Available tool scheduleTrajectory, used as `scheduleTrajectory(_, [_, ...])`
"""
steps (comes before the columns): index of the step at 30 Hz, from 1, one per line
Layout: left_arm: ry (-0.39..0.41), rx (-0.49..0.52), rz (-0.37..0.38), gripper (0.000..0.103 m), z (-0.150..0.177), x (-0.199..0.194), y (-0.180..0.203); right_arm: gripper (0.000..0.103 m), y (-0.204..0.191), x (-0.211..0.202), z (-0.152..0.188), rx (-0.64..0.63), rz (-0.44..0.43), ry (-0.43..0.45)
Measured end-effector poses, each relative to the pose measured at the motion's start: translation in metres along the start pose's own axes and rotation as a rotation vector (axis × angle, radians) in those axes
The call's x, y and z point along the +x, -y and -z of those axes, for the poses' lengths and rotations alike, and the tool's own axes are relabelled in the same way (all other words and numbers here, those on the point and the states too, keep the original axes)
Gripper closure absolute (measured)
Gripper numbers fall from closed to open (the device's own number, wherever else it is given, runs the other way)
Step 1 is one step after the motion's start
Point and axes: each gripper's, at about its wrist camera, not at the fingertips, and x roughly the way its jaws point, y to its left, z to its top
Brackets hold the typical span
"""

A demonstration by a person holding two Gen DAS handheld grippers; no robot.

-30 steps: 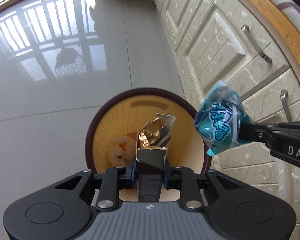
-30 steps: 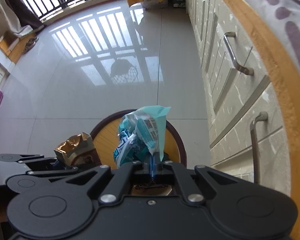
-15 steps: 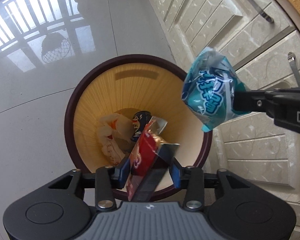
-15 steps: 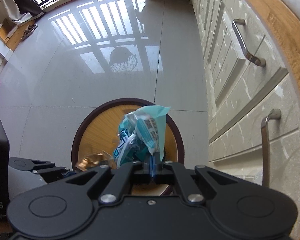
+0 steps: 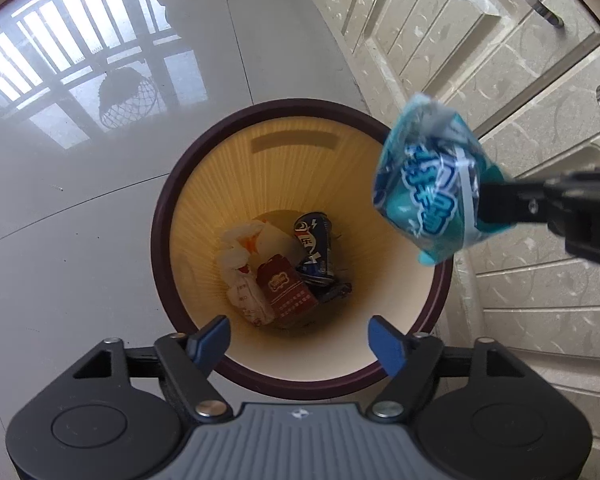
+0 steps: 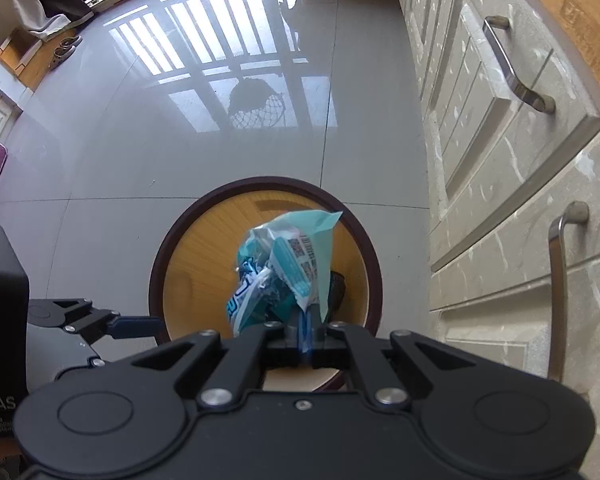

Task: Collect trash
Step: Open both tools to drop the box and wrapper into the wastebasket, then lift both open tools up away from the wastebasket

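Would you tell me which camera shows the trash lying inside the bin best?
The left wrist view: it looks straight down into the bin, showing the red packet, the blue can and a white wrapper. In the right wrist view the held teal wrapper hides nearly all of it.

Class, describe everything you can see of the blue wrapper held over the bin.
The blue wrapper is a crumpled, glossy plastic packet, teal and white with printed characters and codes on its back. The right gripper, shut, pinches one end. It hangs in the air above the bin's dark rim, touching nothing else.
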Motion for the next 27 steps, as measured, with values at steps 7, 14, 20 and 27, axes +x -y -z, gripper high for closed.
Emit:
scheduleTrajectory(7, [-0.008,0.043,-0.025,0.011,0.005,-0.001,0.004,0.087,-0.003,-0.013,-0.003,0.000,-0.038,0.098])
scheduleTrajectory(14, [-0.007,0.029,-0.021,0.002,0.006,-0.001,0.000,0.067,-0.002,-0.017,-0.002,0.016,-0.056,0.141])
scheduleTrajectory(20, [-0.002,0.013,-0.028,0.000,0.007,-0.005,-0.003,0.057,-0.002,-0.003,0.006,0.005,-0.037,0.057])
scheduleTrajectory(27, [0.028,0.019,-0.037,0.000,0.009,-0.018,-0.004,0.033,-0.005,0.002,0.013,-0.049,0.000,-0.012])
